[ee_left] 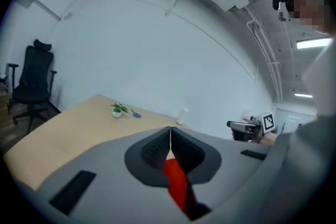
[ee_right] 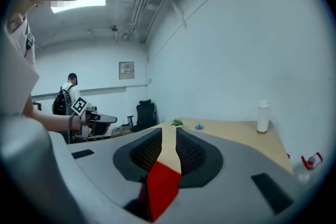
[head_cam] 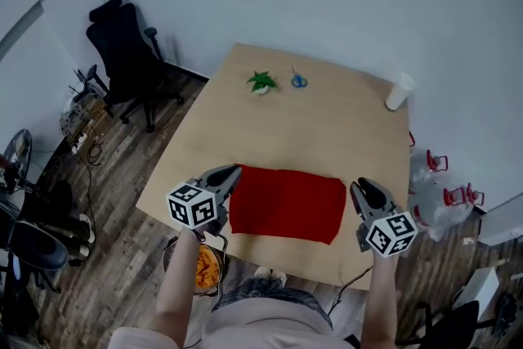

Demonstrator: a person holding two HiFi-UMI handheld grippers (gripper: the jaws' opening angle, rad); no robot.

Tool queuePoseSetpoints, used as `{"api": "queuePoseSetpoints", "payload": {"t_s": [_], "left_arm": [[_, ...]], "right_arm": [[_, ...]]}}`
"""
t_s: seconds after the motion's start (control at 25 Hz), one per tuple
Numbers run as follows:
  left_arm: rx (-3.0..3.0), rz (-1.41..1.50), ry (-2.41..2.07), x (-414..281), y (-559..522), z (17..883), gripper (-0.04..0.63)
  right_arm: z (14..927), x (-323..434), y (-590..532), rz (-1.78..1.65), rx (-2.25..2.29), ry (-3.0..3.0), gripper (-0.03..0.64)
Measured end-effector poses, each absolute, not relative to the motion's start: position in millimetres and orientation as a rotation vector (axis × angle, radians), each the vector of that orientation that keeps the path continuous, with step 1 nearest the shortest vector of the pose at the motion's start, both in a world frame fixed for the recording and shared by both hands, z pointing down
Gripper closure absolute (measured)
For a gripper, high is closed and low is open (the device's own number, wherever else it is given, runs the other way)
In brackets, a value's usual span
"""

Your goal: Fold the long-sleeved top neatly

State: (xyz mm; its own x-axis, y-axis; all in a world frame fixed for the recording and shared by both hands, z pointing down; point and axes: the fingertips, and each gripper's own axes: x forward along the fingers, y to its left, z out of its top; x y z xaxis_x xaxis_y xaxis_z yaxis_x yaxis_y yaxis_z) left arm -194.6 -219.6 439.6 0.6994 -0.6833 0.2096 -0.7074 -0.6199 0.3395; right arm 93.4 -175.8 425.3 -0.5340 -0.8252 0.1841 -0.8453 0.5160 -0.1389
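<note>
The red long-sleeved top (head_cam: 286,204) lies flat on the wooden table (head_cam: 310,127) as a folded rectangle near the front edge. My left gripper (head_cam: 233,172) hovers at its left edge, above the table. In the left gripper view the left gripper (ee_left: 170,128) is shut with nothing between the pads, and the red top (ee_left: 177,181) shows below through the gap behind them. My right gripper (head_cam: 362,185) hovers off the top's right edge. In the right gripper view the right gripper (ee_right: 168,131) has a narrow gap showing bare table, with the red top (ee_right: 163,183) beneath.
A small potted plant (head_cam: 261,82), blue scissors (head_cam: 299,80) and a white cup (head_cam: 399,91) stand at the table's far side. A black office chair (head_cam: 127,61) is left of the table. A wire basket (head_cam: 204,261) sits on the floor by my legs.
</note>
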Motion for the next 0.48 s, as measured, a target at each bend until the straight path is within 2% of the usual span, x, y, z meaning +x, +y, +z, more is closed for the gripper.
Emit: {"api": "queuePoseSetpoints", "payload": {"t_s": [0.16, 0.28, 0.48], "left_arm": [[2.487, -0.079, -1.304, -217.4, -229.4, 404.4, 0.591], [2.517, -0.094, -1.465, -224.7, -226.8, 381.9, 0.592], [2.582, -0.054, -1.631, -221.5, -218.7, 361.0, 0.592]], "right_arm": [[390.1, 126.9, -176.7, 0.201, 1.761, -2.608, 0.573], [373.9, 143.6, -170.5, 0.103, 1.907, -2.536, 0.603], [358.0, 159.3, -157.2, 0.05, 2.092, -2.501, 0.609]]}}
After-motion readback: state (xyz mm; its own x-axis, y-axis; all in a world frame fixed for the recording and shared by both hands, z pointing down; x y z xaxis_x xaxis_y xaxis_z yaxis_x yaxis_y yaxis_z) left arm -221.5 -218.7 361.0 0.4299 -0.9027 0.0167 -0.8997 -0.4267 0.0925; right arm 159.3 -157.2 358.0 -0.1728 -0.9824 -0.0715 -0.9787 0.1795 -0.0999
